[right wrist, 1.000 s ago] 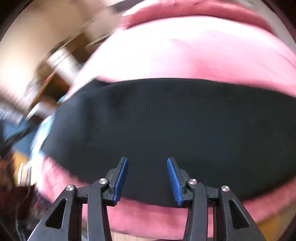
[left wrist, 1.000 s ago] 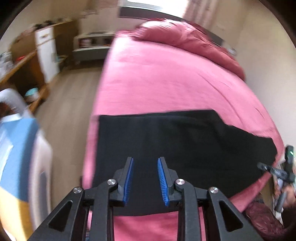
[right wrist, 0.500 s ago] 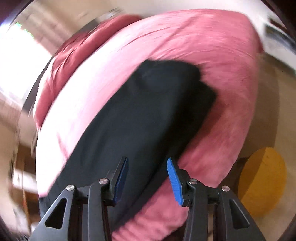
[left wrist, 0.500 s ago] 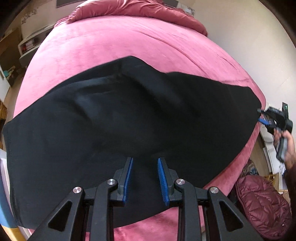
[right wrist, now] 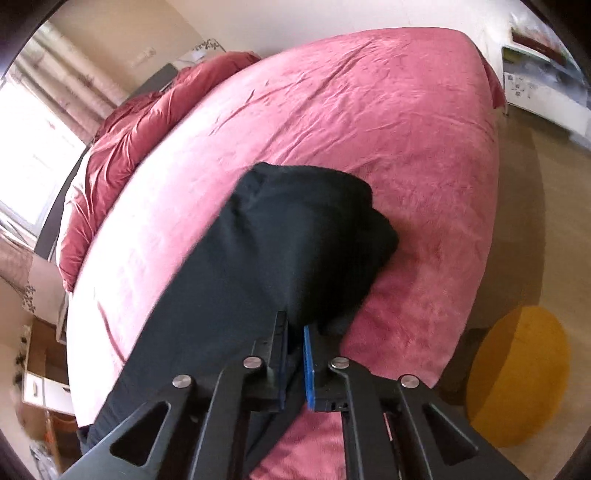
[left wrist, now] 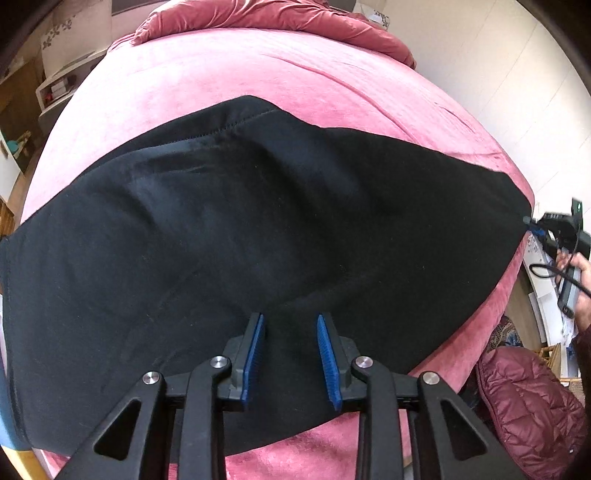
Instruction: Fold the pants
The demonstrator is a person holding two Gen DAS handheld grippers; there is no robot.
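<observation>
Black pants (left wrist: 236, 236) lie spread across the near part of a pink bed (left wrist: 258, 70). My left gripper (left wrist: 290, 325) is open, its blue pads just above the cloth near the front edge. My right gripper (right wrist: 295, 332) is shut on the end of the pants (right wrist: 295, 236), which bunches and lifts slightly in front of the jaws. In the left wrist view the right gripper (left wrist: 532, 223) shows at the pants' far right tip, held by a hand.
A crumpled red duvet (left wrist: 280, 18) lies at the bed's head. A dark red quilted jacket (left wrist: 532, 406) sits beside the bed. A yellow round rug (right wrist: 521, 373) lies on the floor. White shelves (right wrist: 546, 85) stand by the wall.
My right gripper swung to the end of the pants and closed on it. My left gripper moved down over the pants and stayed open.
</observation>
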